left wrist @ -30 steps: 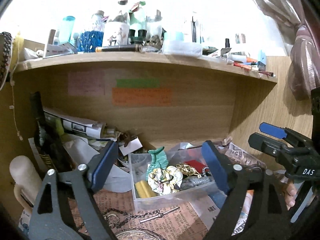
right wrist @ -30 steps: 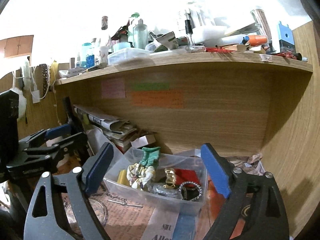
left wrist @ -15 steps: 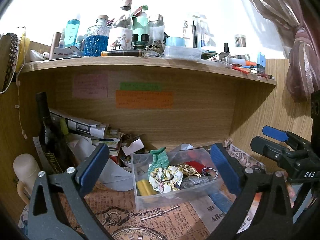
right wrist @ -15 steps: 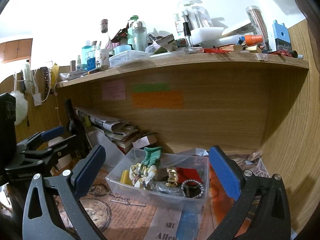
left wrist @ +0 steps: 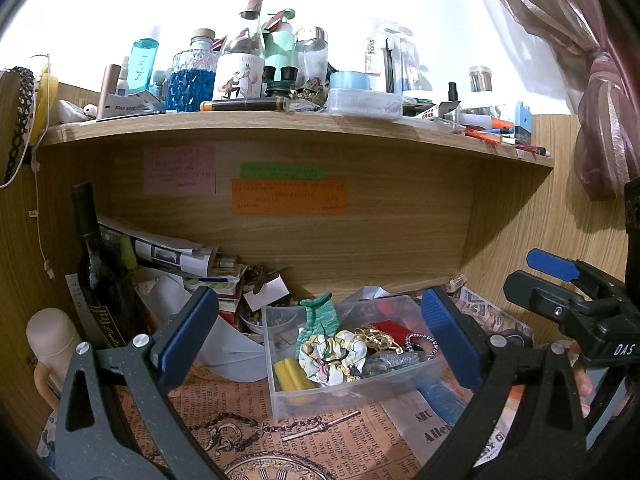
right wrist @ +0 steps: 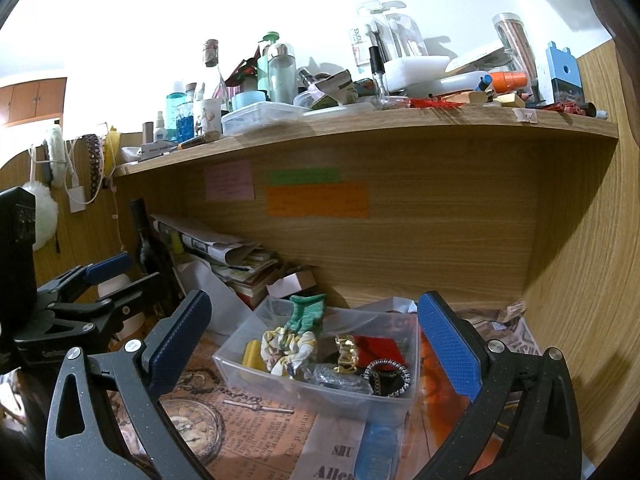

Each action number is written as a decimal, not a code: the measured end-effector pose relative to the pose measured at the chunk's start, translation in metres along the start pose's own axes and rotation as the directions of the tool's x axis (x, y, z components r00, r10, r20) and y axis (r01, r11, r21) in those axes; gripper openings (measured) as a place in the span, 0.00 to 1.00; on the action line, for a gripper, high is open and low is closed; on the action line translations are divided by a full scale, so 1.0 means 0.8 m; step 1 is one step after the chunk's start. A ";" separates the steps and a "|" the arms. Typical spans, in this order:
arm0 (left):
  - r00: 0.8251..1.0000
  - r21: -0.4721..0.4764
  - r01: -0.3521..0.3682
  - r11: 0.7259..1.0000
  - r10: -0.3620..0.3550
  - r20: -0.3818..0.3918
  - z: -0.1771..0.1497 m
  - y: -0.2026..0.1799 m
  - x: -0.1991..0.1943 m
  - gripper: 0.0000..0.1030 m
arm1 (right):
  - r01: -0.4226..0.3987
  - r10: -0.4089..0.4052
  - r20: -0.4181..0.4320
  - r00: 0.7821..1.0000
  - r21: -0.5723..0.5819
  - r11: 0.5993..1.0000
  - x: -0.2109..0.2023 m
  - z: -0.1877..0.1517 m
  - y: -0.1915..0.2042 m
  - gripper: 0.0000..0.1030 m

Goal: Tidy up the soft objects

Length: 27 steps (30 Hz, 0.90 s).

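A clear plastic box (left wrist: 344,390) (right wrist: 288,386) stands on the desk under a shelf. It holds a floral scrunchie (left wrist: 332,354) (right wrist: 288,346), a green scrunchie (left wrist: 318,316) (right wrist: 306,314), a yellow piece (left wrist: 288,374), a red item (right wrist: 376,348), gold jewellery (right wrist: 346,350) and a beaded bracelet (right wrist: 390,376). My left gripper (left wrist: 320,338) is open and empty, in front of the box. My right gripper (right wrist: 314,338) is open and empty, also in front of the box. Each gripper shows at the edge of the other's view.
A dark bottle (left wrist: 98,272) stands at the left beside stacked papers (left wrist: 176,256). A wooden shelf (left wrist: 280,124) crowded with bottles overhangs the box. A side panel (right wrist: 580,260) closes the right. Printed paper (left wrist: 320,440) covers the desk.
Both grippers have pulled back a little from the box and their jaws have opened wider. The box and its contents have not moved.
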<state>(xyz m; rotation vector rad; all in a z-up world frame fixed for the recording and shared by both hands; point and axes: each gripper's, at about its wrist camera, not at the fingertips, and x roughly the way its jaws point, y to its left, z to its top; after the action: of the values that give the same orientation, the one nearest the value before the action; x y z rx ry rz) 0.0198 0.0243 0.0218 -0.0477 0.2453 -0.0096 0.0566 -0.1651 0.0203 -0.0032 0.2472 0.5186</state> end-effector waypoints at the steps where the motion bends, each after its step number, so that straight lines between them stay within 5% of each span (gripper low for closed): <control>1: 1.000 0.001 0.001 1.000 -0.001 0.001 0.000 0.000 0.000 1.00 | 0.000 0.000 0.000 1.000 -0.001 1.000 0.000 0.000 0.000 1.00; 27: 1.000 0.003 0.007 1.000 -0.007 -0.002 0.001 -0.003 0.001 1.00 | -0.001 0.001 -0.001 1.000 -0.002 1.000 0.000 0.000 0.002 1.00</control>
<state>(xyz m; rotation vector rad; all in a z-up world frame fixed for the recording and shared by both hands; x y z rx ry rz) 0.0205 0.0216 0.0222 -0.0454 0.2472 -0.0167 0.0561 -0.1637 0.0202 -0.0050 0.2481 0.5199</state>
